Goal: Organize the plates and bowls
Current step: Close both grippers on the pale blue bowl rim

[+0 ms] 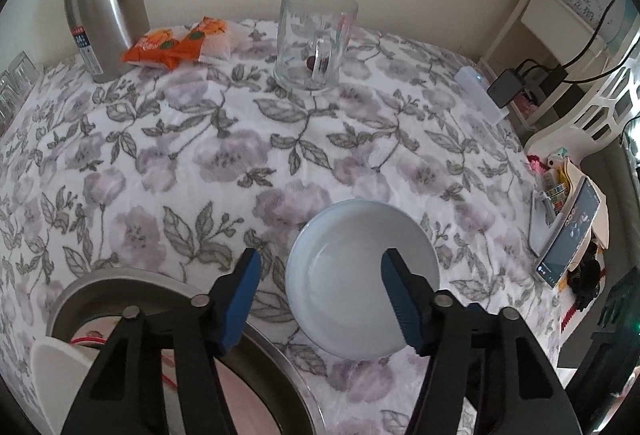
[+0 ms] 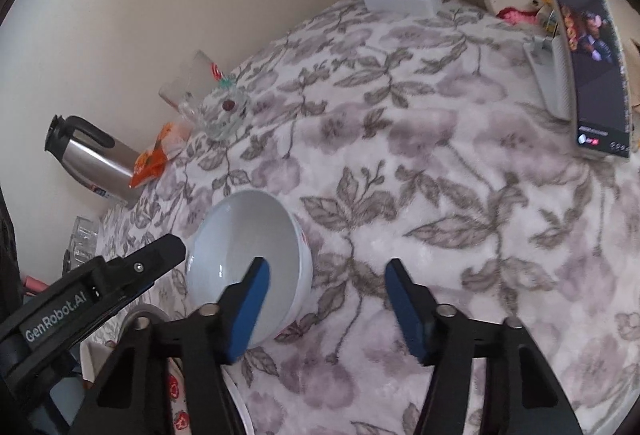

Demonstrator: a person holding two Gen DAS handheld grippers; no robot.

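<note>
Right now I see a table under a floral cloth [image 1: 168,155], grey leaves and mauve blooms, backed by a plain cream wall. In the left wrist view a steel thermos jug [image 1: 102,3] stands at the upper left, orange snack packets [image 1: 176,45] just beside it, and a glass mug [image 1: 314,41] at top centre. A white power strip [image 1: 482,91] with a black adapter sits at the cloth's right edge, and a phone on a stand [image 1: 568,235] is at the right.

My left gripper [image 1: 320,299] is spread wide and holds nothing. The white bowl [image 1: 352,275] rests on the cloth at lower centre; the right fingertip overlaps its right rim in the picture, the left fingertip stands off to its left. A round metal tray [image 1: 276,351] fills the lower left, its rim near the bowl.

In the right wrist view my right gripper [image 2: 326,305] is also wide apart and empty. The bowl [image 2: 240,235] lies at lower left, behind the left fingertip, with the other gripper's black arm [image 2: 100,283] reaching toward its left rim. Open cloth stretches across the centre and right, up to the phone [image 2: 592,75] at the upper right.
</note>
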